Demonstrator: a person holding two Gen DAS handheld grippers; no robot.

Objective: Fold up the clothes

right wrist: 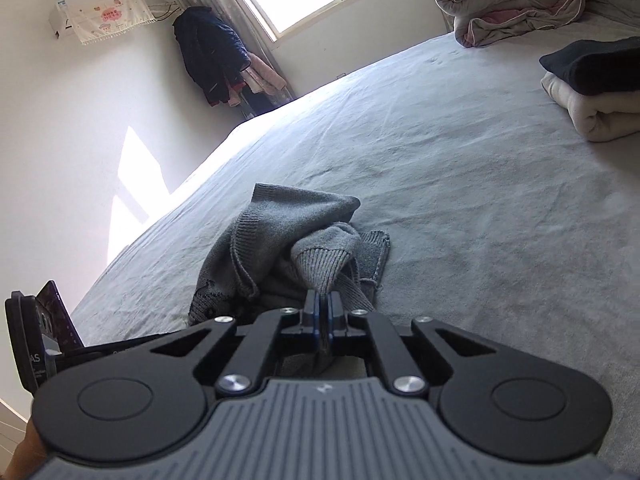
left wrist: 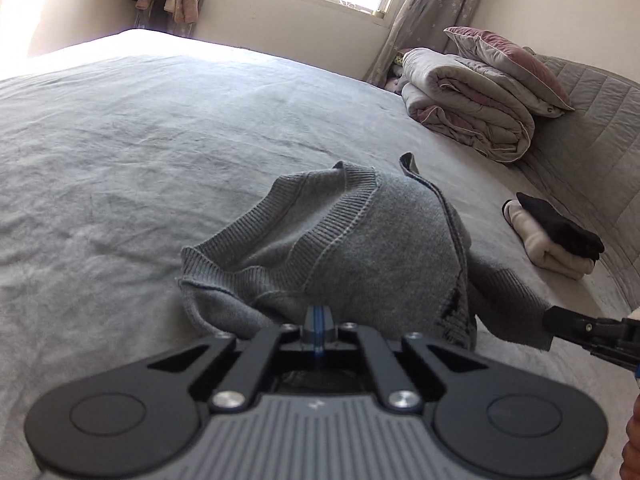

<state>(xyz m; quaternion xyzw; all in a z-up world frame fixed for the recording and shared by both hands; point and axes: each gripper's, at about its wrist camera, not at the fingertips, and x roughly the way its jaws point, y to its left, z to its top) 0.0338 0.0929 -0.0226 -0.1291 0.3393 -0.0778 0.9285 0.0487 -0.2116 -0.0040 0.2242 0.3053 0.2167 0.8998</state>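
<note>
A grey knit sweater (left wrist: 360, 240) lies crumpled in a heap on the grey bed sheet (left wrist: 160, 140). In the left wrist view my left gripper (left wrist: 319, 314) is shut, its tips against the sweater's near edge, and no fabric shows between the pads. My right gripper (left wrist: 560, 322) comes in from the right edge at the end of a sleeve. In the right wrist view the right gripper (right wrist: 323, 300) is shut on the sweater's ribbed cuff (right wrist: 320, 264), which runs down between the fingers. The rest of the sweater (right wrist: 280, 232) bunches just beyond it.
A folded cream and black pile (left wrist: 556, 236) sits on the bed to the right, also close in the right wrist view (right wrist: 592, 92). A rolled quilt with a pillow (left wrist: 472, 100) lies by the window. Coats (right wrist: 212, 52) hang in the far corner.
</note>
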